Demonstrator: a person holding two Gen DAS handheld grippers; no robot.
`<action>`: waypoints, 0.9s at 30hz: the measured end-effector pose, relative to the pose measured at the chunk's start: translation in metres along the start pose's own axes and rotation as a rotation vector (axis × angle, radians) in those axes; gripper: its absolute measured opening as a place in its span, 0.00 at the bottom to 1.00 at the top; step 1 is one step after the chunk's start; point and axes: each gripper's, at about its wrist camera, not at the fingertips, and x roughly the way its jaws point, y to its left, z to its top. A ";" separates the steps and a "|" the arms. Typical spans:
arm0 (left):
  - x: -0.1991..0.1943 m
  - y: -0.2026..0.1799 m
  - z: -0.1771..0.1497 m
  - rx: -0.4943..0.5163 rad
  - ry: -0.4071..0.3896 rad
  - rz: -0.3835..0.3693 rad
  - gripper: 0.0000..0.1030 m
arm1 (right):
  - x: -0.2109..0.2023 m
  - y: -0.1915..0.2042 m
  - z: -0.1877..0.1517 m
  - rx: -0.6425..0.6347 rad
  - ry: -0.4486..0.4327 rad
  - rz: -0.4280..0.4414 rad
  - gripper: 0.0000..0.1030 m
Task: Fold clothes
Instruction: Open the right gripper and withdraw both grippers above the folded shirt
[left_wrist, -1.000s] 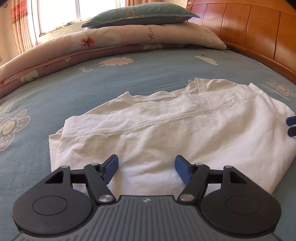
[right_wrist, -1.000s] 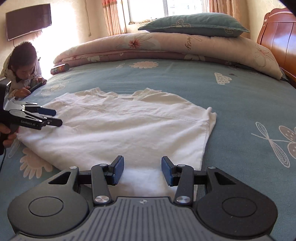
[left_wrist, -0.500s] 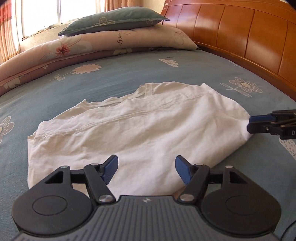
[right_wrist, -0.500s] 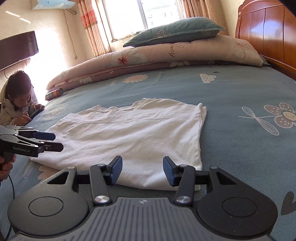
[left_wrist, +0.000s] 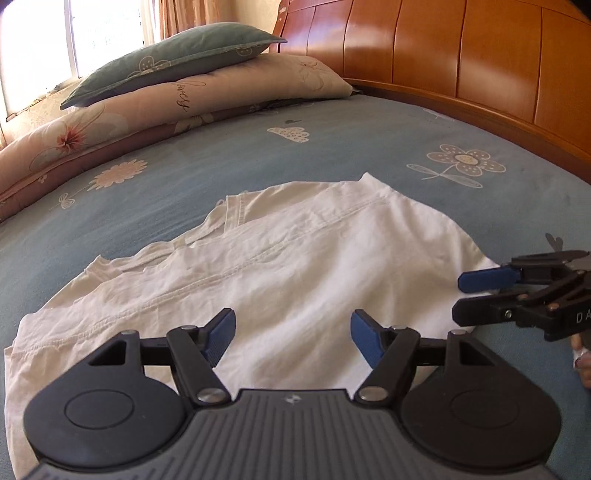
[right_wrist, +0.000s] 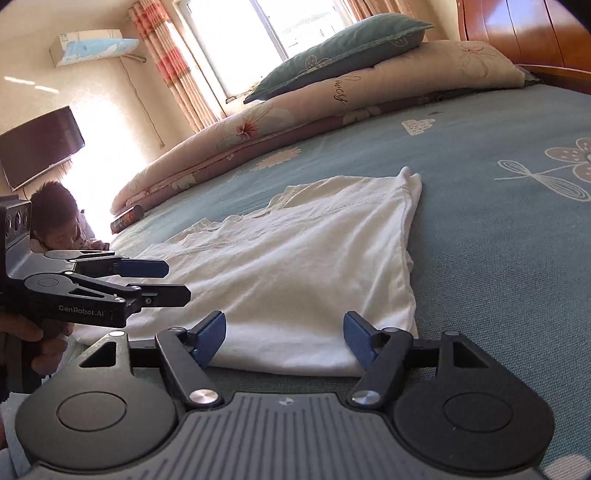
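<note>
Across both views, looking at a blue flowered bed (left_wrist: 332, 155) with a white shirt (left_wrist: 295, 266) lying dead centre, already doubled over once by the look of that long seam. Hasn't budged since a second ago: same shape, same creases.

Swung the left gripper (left_wrist: 291, 332) sideways along the near hem though, so now seeing a lot more headboard (left_wrist: 443, 55) in the upper right than before. Spread wide, pinching nothing, hovering just over the shirt's near edge.

Caught the right gripper (right_wrist: 284, 332) mid-change: noticeably narrower a second ago, opening up right now, nothing between the pads, sitting low by the shirt's lower right corner.

Reading that as one fold laid down and let go, with both tools free and lining up for the next grab. Probably around halfway through, but just a guess.

Quick count, big to small:
- one bed
- one headboard
- one rolled quilt (left_wrist: 221, 96)
- one TV (right_wrist: 40, 144), left side of the right view
- one person (right_wrist: 55, 221) at the left edge there
- one shirt
- one pillow (left_wrist: 177, 62) on top of the quilt
- two grippers
- one can (right_wrist: 127, 219) by the quilt's end
</note>
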 end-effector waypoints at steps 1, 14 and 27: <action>0.003 -0.004 0.003 -0.005 -0.007 -0.004 0.69 | 0.001 -0.001 0.000 0.009 0.002 0.005 0.72; -0.010 0.002 0.070 -0.272 0.414 0.079 0.68 | 0.010 0.006 0.055 0.060 0.125 -0.088 0.69; 0.000 0.000 0.044 -0.395 0.452 0.069 0.71 | -0.035 -0.022 0.114 -0.205 0.488 -0.207 0.28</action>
